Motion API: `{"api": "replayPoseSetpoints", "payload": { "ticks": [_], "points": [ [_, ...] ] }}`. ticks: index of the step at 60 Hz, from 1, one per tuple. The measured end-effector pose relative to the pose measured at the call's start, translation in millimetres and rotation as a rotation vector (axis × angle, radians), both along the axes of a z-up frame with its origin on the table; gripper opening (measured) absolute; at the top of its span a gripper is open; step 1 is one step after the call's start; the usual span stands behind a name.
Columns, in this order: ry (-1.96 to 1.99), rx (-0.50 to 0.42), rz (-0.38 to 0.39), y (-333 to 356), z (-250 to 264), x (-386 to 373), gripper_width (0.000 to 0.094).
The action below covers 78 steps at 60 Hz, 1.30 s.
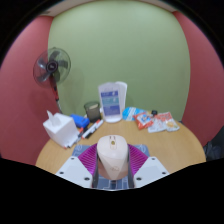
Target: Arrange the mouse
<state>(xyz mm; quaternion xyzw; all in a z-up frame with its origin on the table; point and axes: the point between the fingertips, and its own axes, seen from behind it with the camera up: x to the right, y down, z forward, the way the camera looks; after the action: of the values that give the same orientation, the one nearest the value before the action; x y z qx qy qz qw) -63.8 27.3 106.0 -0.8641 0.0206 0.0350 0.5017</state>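
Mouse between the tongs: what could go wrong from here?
1. The mouse sits between the tongs; whether both pads press it is unclear, so it may slip when moved.
2. The table ahead is crowded: a marker, a tissue box and a pitcher could get knocked if the mouse is pushed forward.

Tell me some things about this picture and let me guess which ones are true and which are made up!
1. A mouse sits between the gripper fingers. True.
2. The table is square. False: it is round and wooden.
3. A fan stands beyond the table, by the red wall. True.
4. The clear jug lies tipped on its side. False: it stands upright at the far side of the table.
5. A tissue box sits on the table. True.
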Motion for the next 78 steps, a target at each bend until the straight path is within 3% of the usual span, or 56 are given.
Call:
{"api": "replayPoseSetpoints", "payload": {
  "ticks": [7,17,20,23,24,27,31,52,67,78],
  "points": [
    [-0.038,-0.1,0.005,-8.0,-67.8,-21.4,0.0404],
    [-0.062,-0.166,-0.01,-22.0,-108.1,-27.6,0.0533],
    [-0.078,-0.175,-0.007,-26.7,-106.6,-26.5,0.065],
    [-0.092,-0.172,-0.008,-34.1,-99.7,-27.1,0.0842],
    [-0.095,-0.175,-0.007,-37.2,-96.1,-27.5,0.0859],
    [-0.102,-0.168,-0.013,-47.4,-81.6,-28.7,0.0817],
    [-0.114,-0.15,-0.023,-64.1,-55.0,-30.6,0.0852],
    [-0.15,-0.058,-0.053,-203.4,84.6,-62.1,0.0842],
    [-0.159,-0.048,-0.075,-309.1,112.4,-80.0,0.0843],
    [-0.155,-0.045,-0.073,-347.3,117.9,-93.5,0.0843]
  ]
}}
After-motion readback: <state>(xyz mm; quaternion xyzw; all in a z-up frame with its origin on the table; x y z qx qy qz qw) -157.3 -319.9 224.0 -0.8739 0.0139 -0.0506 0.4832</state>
